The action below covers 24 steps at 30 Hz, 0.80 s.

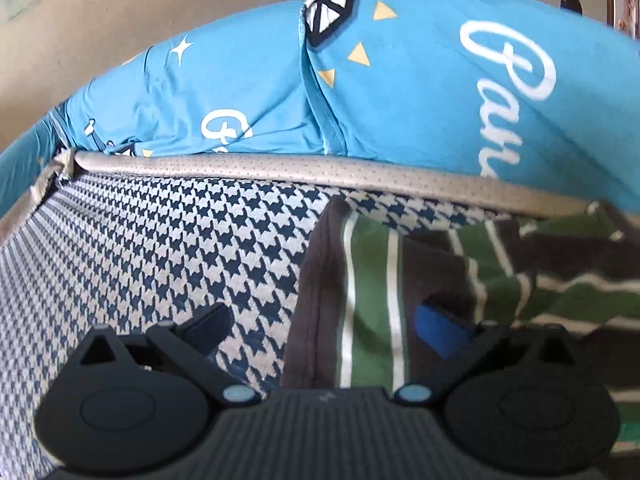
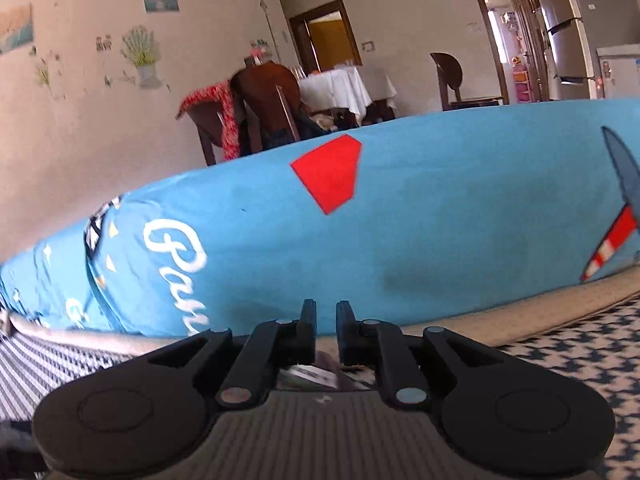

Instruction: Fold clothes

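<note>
The left tool (image 1: 324, 330) stands spread wide, its two black fingers far apart, and nothing is pinched between them. One finger (image 1: 212, 326) is over the blue-and-white houndstooth woven mat (image 1: 160, 248), the other finger, with a blue pad, is over the garment. This garment is a dark brown cloth with broad green stripes and thin white lines (image 1: 400, 280); it lies crumpled on the right part of the mat, and its straight brown edge runs between the two fingers. A beige perforated border (image 1: 280, 170) ends the mat on the far side, and just behind it lie long bright blue cushions with white script and small yellow triangles (image 1: 420, 80). The right tool (image 2: 326, 322) has its fingers almost pressed together, with only a narrow gap, and no cloth shows between the tips. It points at the blue cushions. Far behind stand a dark wooden chair (image 2: 264, 100) and a counter under a white cloth (image 2: 340, 88).
</note>
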Tool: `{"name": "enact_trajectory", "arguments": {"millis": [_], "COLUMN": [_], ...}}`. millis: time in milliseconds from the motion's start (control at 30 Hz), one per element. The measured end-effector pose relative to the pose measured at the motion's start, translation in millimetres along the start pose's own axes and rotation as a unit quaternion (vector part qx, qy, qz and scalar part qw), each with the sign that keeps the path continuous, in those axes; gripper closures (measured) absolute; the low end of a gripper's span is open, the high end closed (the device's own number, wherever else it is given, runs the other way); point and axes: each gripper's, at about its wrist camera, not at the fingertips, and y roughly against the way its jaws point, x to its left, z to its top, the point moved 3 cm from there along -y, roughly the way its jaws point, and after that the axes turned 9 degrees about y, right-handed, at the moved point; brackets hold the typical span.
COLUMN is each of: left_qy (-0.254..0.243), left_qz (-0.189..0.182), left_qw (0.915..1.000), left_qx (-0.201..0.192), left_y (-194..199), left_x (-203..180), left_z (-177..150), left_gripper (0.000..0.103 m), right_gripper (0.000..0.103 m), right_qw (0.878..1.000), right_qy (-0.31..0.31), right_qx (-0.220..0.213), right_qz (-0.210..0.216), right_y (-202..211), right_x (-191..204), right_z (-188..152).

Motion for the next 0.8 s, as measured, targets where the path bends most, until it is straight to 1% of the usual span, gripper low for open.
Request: {"name": "enact_trajectory", "arguments": {"millis": [100,167,233,300,400,500,567,700,767,800], "left_qy": [0.0,-0.008,-0.012,-0.014,-0.016,-0.024,-0.03,-0.041,-0.049,-0.053], "left_qz": [-0.033,-0.044,-0.051,-0.06,-0.074,-0.08,-0.082,-0.085,-0.085,-0.085], "left_qw": [0.9994,0.999,0.9986,0.998,0.997,0.9963,0.9959,0.9952,0.9949,0.9947], "left_qx": [0.007,0.008,0.009,0.012,0.016,0.02,0.022,0.024,0.023,0.024], "left_y": [9,15,19,23,28,30,31,31,31,31], "left_x": [-5,-11,-15,-17,-21,-24,-26,-32,-35,-36], "left_z": [-2,-7,-10,-12,-16,-22,-27,-34,-38,-40], "left_gripper": [0.0,0.0,0.0,0.0,0.0,0.0,0.0,0.0,0.0,0.0], "right_gripper": [0.085,0.079,0.077,0.076,0.075,0.075,0.075,0.073,0.065,0.063], "right_qw": [1.0,1.0,0.999,0.999,0.997,0.992,0.989,0.984,0.98,0.978], "right_qy": [0.011,0.014,0.021,0.03,0.052,0.083,0.097,0.136,0.161,0.17], "right_qx": [0.011,0.017,0.02,0.03,0.062,0.095,0.109,0.115,0.116,0.117], "right_qz": [-0.014,-0.018,-0.02,-0.021,-0.02,-0.017,-0.01,0.0,0.003,0.005], "right_y": [11,21,35,48,63,74,82,95,98,99], "right_x": [-6,-10,-13,-16,-17,-14,-11,-2,2,3], "right_z": [4,5,4,-3,-22,-43,-54,-66,-71,-73]}}
